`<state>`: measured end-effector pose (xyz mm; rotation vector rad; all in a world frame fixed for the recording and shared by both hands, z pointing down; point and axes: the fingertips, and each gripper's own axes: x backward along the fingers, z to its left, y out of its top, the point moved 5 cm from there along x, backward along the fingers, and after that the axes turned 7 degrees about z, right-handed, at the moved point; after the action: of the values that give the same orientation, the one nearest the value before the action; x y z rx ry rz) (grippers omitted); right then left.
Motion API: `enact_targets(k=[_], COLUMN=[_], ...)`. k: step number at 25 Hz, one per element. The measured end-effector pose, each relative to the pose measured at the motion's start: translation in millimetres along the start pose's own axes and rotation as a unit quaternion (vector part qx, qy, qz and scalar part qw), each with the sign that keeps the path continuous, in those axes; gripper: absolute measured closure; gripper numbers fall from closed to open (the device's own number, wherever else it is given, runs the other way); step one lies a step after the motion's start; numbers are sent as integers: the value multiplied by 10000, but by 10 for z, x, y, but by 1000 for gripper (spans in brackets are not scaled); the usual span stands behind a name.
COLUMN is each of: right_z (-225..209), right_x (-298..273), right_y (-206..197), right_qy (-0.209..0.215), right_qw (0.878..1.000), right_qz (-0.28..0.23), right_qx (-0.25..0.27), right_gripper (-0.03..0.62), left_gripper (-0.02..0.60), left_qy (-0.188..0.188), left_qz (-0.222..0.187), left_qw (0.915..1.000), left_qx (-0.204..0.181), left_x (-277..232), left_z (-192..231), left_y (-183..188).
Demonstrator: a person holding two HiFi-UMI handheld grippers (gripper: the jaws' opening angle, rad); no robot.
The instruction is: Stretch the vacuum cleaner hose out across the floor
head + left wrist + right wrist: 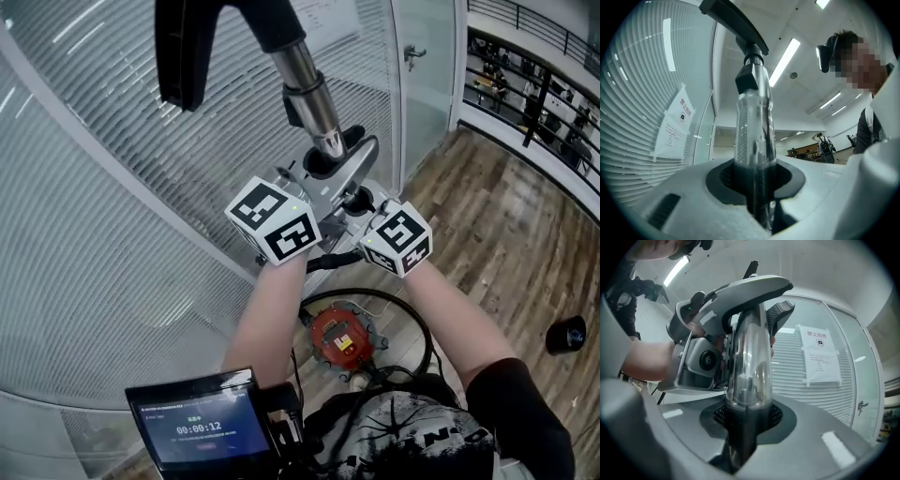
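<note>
The vacuum's chrome wand (305, 80) is lifted up in front of me, its black floor head (183, 52) at the top left. My left gripper (309, 178) and right gripper (361, 204) are both shut on the wand by its grey curved handle (354, 157). In the left gripper view the wand (754, 126) rises from between the jaws of the left gripper (757, 206) to the floor head (733, 21). In the right gripper view the right gripper (740, 451) clamps the tube (749, 366) under the handle (750, 289). A black hose (417, 323) loops on the floor around the red vacuum body (342, 337).
A curved glass wall with blinds (112, 234) stands close on the left, with a paper notice (820, 355) on it and a glass door (427, 66) beyond. Wooden floor (506, 234) spreads to the right, with a black object (566, 334) on it. A timer screen (202, 427) sits below.
</note>
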<state>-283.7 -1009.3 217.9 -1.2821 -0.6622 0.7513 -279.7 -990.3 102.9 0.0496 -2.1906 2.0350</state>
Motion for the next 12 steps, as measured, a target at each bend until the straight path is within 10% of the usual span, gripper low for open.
enact_targets(k=[12], right_z=[-1125], right_x=[1235], right_y=[49], right_qy=[-34], right_qw=[9997], right_qz=[21], right_qx=[243], right_gripper=[499], left_gripper=[477], left_qy=[-75], left_qz=[-243], left_qw=[9997], left_qx=[-27], left_x=[-1553], left_z=[-474], left_y=[25])
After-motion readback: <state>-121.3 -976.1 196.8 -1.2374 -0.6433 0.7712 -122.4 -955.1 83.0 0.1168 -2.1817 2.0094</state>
